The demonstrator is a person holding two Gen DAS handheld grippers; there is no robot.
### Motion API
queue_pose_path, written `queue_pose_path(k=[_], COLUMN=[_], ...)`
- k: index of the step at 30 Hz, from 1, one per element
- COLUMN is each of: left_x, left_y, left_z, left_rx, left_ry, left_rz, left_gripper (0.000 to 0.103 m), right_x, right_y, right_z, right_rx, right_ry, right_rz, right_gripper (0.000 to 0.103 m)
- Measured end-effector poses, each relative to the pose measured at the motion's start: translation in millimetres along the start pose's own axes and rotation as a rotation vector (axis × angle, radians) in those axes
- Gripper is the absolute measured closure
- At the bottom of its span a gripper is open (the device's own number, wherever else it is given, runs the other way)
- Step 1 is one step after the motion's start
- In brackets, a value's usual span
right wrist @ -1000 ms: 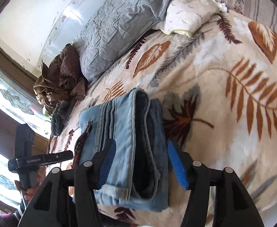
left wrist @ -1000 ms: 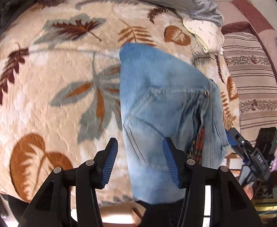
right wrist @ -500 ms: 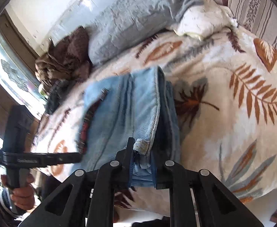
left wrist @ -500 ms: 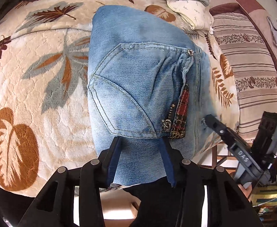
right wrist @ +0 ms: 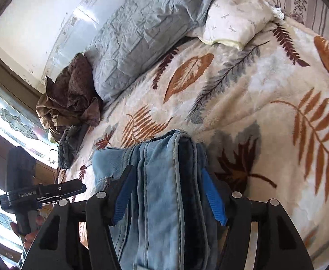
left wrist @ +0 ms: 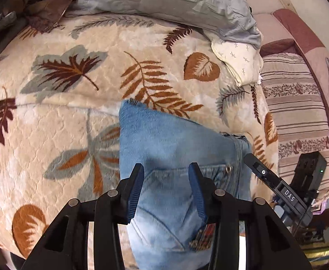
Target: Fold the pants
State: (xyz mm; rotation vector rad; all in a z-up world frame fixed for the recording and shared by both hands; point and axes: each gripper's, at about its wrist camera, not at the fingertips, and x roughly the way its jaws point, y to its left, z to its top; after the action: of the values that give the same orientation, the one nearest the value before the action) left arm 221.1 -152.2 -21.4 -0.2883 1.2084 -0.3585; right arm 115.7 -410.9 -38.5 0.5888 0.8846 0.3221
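Both grippers backed off the folded jeans (left wrist: 175,148), right gripper (right wrist: 167,193) fingers opening, left gripper (left wrist: 165,191) unclenched; final fold done, I'd withdraw clear.

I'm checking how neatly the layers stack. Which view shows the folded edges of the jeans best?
The right wrist view: the jeans show their stacked layers and seams edge-on. The left wrist view shows only their flat top face with a pocket.

bright daylight, strong fisheye warp

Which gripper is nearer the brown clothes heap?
Left. The left gripper sits on the heap's side of the jeans; the right gripper, jaws opening around their far edge, is farther.
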Motion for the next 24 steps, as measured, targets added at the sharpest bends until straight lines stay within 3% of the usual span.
queue_pose_path(k=[1, 3, 5, 7, 11, 12, 13, 14, 16, 19, 21, 24], left_x=[11, 42, 68, 71, 30, 20, 14, 13, 21, 37, 38, 41], left_y=[-7, -15, -17, -20, -13, -5, 4, 12, 22, 16, 5, -5], left_z=[5, 10, 12, 13, -2, -10, -17, -26, -40, -53, -56, -56], left_rx=[0.019, 0.028, 0.011, 0.011, 0.056, 0.038, 0.014, -0.009, -0.043, -0.028, 0.014, 0.031], left_ry=[0.004, 0.038, 0.071, 0.069, 0.001, -0.009, -0.009, 0.005, 0.054, 0.097, 0.055, 0.043], left_rz=[0.026, 0.078, 0.098, 0.094, 0.054, 0.027, 0.0, -0.026, -0.071, -0.056, -0.001, 0.027], left_gripper=[0.063, 0.063, 0.061, 0.061, 0.061, 0.058, 0.049, 0.046, 0.047, 0.052, 0.053, 0.053], right_x=[4, 14, 34, 36, 6, 1, -3, -4, -2, 3, -3, 8], right_y=[6, 12, 1, -7, -10, -12, -14, -15, -14, 9, 19, 12], right_z=[3, 5, 4, 3, 1, -2, -6, -11, -21, -34, -40, -47], right_rx=[-0.037, -0.107, -0.129, -0.121, -0.07, -0.057, -0.042, -0.029, -0.024, -0.141, -0.198, -0.228], right_ry=[-0.009, -0.021, 0.044, 0.065, 0.061, 0.07, 0.084, 0.095, 0.115, 0.131, 0.084, 0.119], right_rz=[-0.009, -0.088, -0.178, -0.165, 0.011, 0.035, 0.061, 0.078, 0.101, 0.03, -0.027, -0.128], right_gripper=[0.089, 0.09, 0.095, 0.096, 0.074, 0.065, 0.046, 0.038, 0.039, 0.082, 0.084, 0.082])
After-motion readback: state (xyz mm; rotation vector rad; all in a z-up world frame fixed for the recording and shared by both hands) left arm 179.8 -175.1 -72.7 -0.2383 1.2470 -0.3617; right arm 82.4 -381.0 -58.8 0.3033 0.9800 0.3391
